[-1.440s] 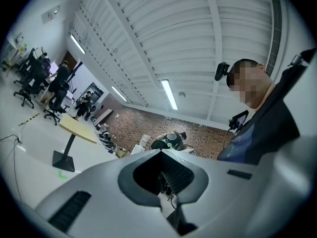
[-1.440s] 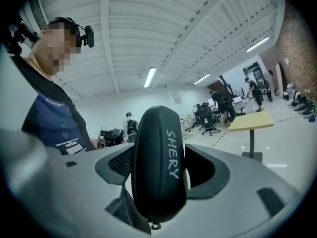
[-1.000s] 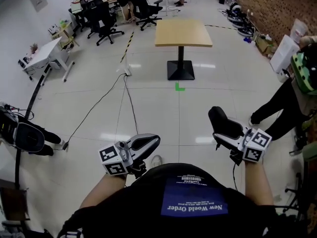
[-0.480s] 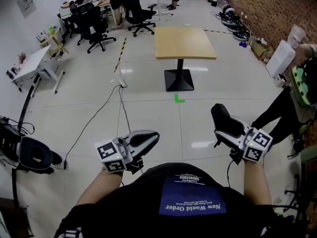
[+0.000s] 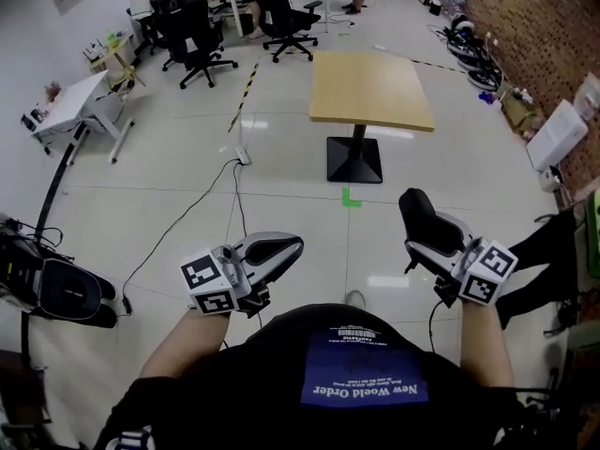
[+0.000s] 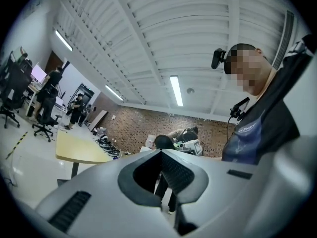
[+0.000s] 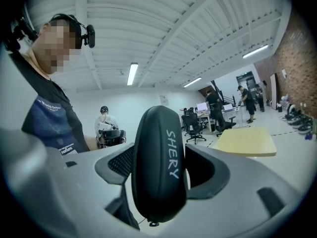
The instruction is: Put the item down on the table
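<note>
A black zipped case marked SHERY (image 7: 158,167) stands upright between the jaws of my right gripper (image 7: 161,155), which is shut on it. From the head view the case (image 5: 417,216) sticks up out of the right gripper (image 5: 429,242), held in the air at waist height over the floor. My left gripper (image 5: 289,245) is level with it on the left, its jaws together and holding nothing (image 6: 161,155). The square wooden pedestal table (image 5: 370,87) stands ahead across the floor, also visible as a yellow top (image 7: 245,143) (image 6: 79,150).
Office chairs (image 5: 197,36) and a white desk (image 5: 80,101) stand at the back left. A cable (image 5: 202,200) runs over the tiles, and a green tape mark (image 5: 352,198) lies before the table. A person's legs (image 5: 539,256) are at the right, black gear (image 5: 52,289) at the left.
The table has come closer and lower in the head view, and it now shows in both gripper views. Both grippers keep their pose, the case still held.
</note>
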